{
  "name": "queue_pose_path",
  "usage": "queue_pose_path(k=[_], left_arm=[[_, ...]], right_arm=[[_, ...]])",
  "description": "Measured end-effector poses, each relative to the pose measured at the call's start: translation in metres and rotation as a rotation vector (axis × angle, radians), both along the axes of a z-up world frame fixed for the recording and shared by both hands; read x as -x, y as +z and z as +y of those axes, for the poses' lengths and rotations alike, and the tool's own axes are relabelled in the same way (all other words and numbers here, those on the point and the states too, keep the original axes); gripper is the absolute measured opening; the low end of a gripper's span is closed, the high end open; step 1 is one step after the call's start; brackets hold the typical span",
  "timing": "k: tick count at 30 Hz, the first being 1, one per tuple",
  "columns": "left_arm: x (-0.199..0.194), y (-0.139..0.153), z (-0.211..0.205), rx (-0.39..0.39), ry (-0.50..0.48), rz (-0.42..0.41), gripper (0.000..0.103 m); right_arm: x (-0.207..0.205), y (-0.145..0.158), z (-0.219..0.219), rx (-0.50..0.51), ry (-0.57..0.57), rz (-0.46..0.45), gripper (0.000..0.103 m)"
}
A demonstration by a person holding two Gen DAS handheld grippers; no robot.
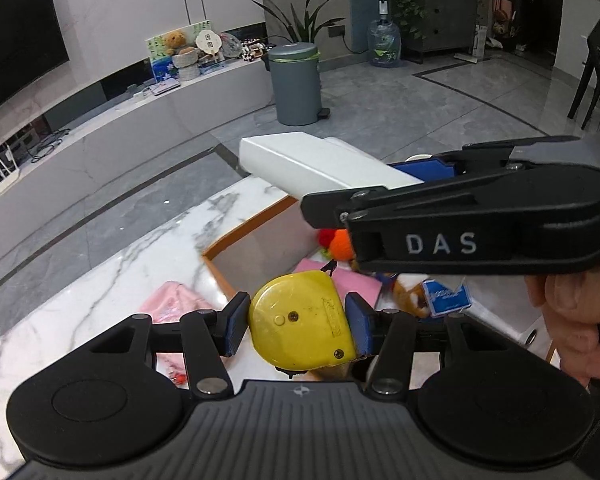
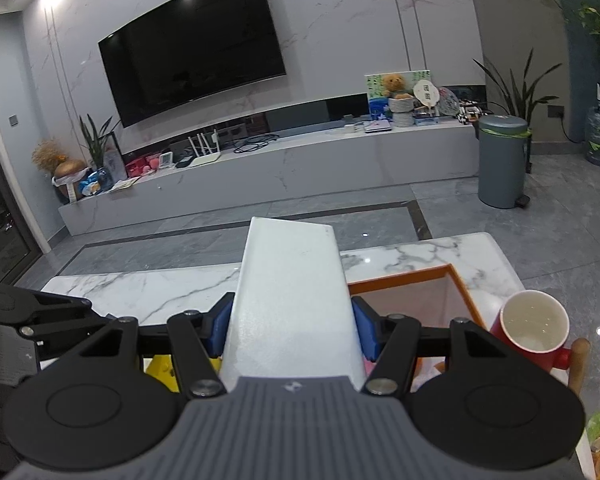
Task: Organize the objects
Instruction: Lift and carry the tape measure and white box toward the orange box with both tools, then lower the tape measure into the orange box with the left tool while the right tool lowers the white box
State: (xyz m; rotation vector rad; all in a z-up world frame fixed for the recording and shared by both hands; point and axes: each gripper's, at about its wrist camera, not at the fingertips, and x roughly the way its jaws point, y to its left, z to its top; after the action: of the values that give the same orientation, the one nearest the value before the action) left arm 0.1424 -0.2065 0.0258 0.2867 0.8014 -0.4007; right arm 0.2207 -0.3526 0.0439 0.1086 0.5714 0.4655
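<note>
Left to right: pink cloth (image 1: 172, 300) lying on the marble table (image 1: 112, 264); left gripper (image 1: 296, 322), pads clamped on a yellow tape measure (image 1: 302, 320), held above the near edge of the orange-rimmed box (image 1: 236, 236); right gripper (image 2: 290, 330), pads clamped on a white rectangular block (image 2: 292, 280) that points far over the box; red mug (image 2: 534, 330) at far right, beside the box

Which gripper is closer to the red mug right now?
Right. The right gripper, holding the white box, sits just left of the red mug. The left gripper, gripping the tape measure, is farther left.
</note>
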Motion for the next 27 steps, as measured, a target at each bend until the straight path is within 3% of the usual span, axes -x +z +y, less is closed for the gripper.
queue_pose_path(k=[7,13,27], left_arm=[[-0.009,-0.008,-0.016,0.016,-0.028,0.028,0.059],[-0.011,-0.029,-0.037,-0.087,-0.101,0.052,0.059],[-0.015,-0.066,-0.057,-0.213,-0.172,0.105,0.06]], right_arm=[[-0.007,-0.006,-0.007,0.033,-0.015,0.017,0.062],[-0.018,-0.02,-0.017,0.076,-0.02,0.063,0.062],[-0.042,-0.067,-0.012,0.193,0.004,0.183,0.062]])
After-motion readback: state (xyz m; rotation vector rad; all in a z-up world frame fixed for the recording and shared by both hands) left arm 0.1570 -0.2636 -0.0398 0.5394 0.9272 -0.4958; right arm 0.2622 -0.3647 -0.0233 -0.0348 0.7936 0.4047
